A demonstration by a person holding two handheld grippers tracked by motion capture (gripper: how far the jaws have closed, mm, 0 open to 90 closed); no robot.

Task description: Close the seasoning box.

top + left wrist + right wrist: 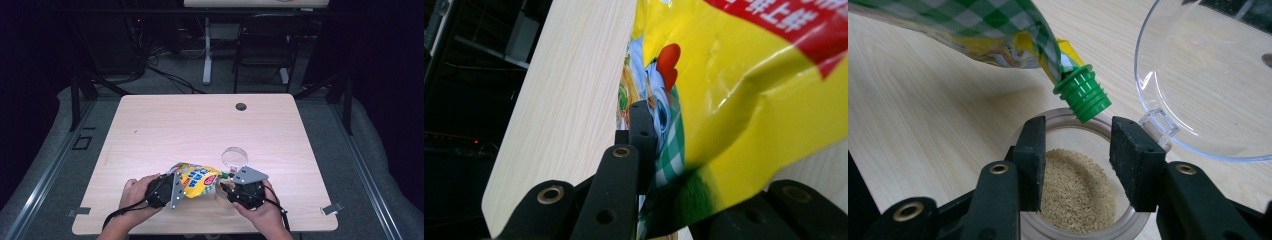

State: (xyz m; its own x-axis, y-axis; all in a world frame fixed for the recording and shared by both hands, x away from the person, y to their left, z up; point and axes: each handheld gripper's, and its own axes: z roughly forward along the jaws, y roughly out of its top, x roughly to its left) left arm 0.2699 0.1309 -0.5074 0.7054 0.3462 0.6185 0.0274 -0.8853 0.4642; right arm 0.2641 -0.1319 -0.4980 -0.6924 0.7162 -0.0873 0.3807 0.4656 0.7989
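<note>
A yellow pouch (200, 179) with a cartoon chicken and green check lies tilted over the table's front middle. My left gripper (174, 190) is shut on the pouch's (734, 90) bottom edge, which is pinched between the jaws of the left gripper (659, 150). The pouch's green ribbed spout (1083, 95) points down over the mouth of a clear jar (1078, 200) that holds tan granules. My right gripper (1078, 145) is shut on that jar (220, 191), a pad on each side of its rim. The jar's clear hinged lid (1208, 75) stands open at the back.
The light wooden table (200, 125) has a round cable hole (241, 106) near its far edge. Its front edge runs just below both hands. A chair (265, 45) and a desk leg (207, 50) stand on the floor beyond.
</note>
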